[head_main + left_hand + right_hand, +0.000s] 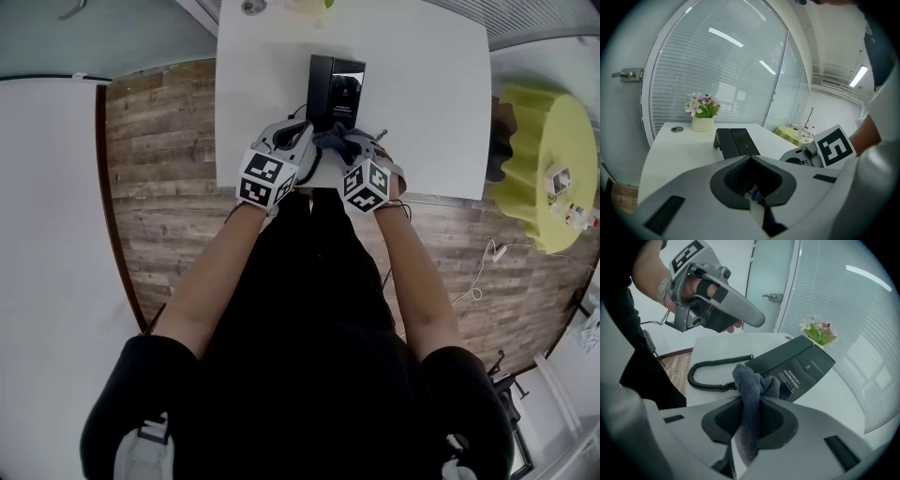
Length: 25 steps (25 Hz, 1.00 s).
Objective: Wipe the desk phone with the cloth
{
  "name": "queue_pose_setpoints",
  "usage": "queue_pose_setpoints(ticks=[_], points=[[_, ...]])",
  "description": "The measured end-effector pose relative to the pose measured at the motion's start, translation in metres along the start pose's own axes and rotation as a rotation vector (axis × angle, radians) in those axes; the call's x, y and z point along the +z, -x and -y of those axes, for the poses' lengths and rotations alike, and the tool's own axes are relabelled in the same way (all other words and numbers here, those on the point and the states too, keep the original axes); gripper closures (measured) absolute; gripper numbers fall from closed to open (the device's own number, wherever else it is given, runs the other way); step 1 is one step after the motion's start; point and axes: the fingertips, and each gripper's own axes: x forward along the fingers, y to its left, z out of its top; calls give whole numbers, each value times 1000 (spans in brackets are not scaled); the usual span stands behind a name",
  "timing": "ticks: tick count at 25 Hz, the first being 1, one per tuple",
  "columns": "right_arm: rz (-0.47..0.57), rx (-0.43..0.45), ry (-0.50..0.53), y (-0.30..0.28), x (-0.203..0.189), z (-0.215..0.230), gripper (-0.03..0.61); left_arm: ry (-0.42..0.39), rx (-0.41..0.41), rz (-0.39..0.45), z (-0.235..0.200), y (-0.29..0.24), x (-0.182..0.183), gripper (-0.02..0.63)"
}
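With the cloth [752, 380] pinched in the right gripper [750, 397] at the phone's [799, 362] edge and the left gripper [751, 158] closed empty, wiping looks barely begun.

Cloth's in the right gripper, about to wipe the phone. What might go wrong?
1. The coiled cord lies close beside the cloth; a stroke may snag it and drag the desk phone.
2. The left gripper is off the phone, so the phone may slide.
3. The cloth is a narrow wad in the right gripper; bare jaws might scrape the casing.

The desk phone [808, 357] bears white print [797, 378], too small to read.
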Motion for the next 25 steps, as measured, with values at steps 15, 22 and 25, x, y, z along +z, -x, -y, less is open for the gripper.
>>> queue_pose_setpoints(ticks=[15,22,25], points=[[154,-115,60,52,97,69,486,-33,66,102,-43,12,71,603],[168,-157,129,46,130,108,486,-57,89,141,-59,4,104,603],[166,-155,146,36,135,118,486,-58,95,138,-67,-1,107,603]])
